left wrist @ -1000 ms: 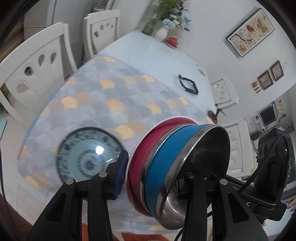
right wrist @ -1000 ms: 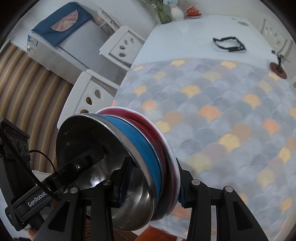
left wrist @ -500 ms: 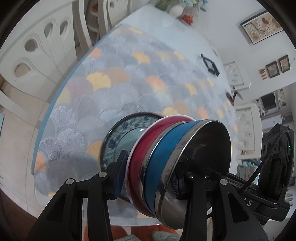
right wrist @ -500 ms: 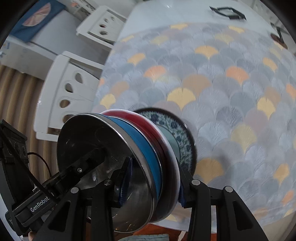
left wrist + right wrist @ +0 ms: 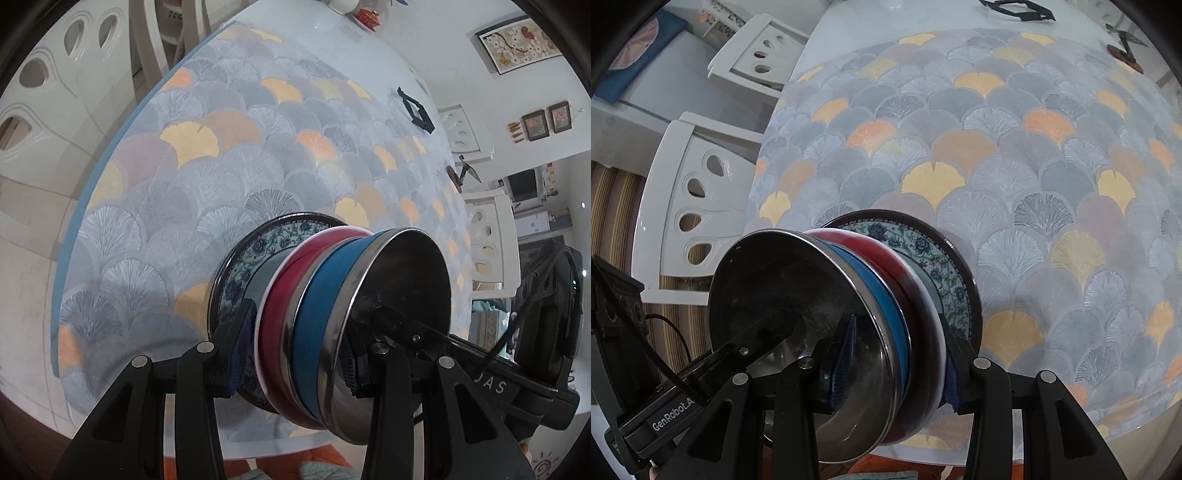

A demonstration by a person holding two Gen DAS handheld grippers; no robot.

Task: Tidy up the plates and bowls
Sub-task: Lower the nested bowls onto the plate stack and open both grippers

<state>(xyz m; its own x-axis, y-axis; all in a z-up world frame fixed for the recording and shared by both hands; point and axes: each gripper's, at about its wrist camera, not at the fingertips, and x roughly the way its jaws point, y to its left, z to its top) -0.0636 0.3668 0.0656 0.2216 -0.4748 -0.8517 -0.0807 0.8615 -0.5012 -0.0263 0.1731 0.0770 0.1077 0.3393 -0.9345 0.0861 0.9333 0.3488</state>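
Note:
Both grippers clamp one nested stack from opposite sides: a steel bowl (image 5: 399, 317) inside a blue bowl (image 5: 317, 325) inside a red bowl (image 5: 280, 295). My left gripper (image 5: 295, 354) and right gripper (image 5: 897, 365) are each shut on the stack's rims. The stack sits tilted right over a blue floral plate (image 5: 251, 266), which lies on the fan-patterned tablecloth; the plate also shows in the right wrist view (image 5: 923, 251). Whether the red bowl (image 5: 912, 280) touches the plate I cannot tell.
The round table's near edge (image 5: 66, 280) is close. White chairs (image 5: 687, 199) stand at the left side and another chair (image 5: 487, 236) at the right. A black frame-like object (image 5: 415, 109) and a small stand (image 5: 458, 173) lie farther back.
Both grippers carried the bowl stack forward and down over the floral plate, which went from lying apart at the left to directly under the stack.

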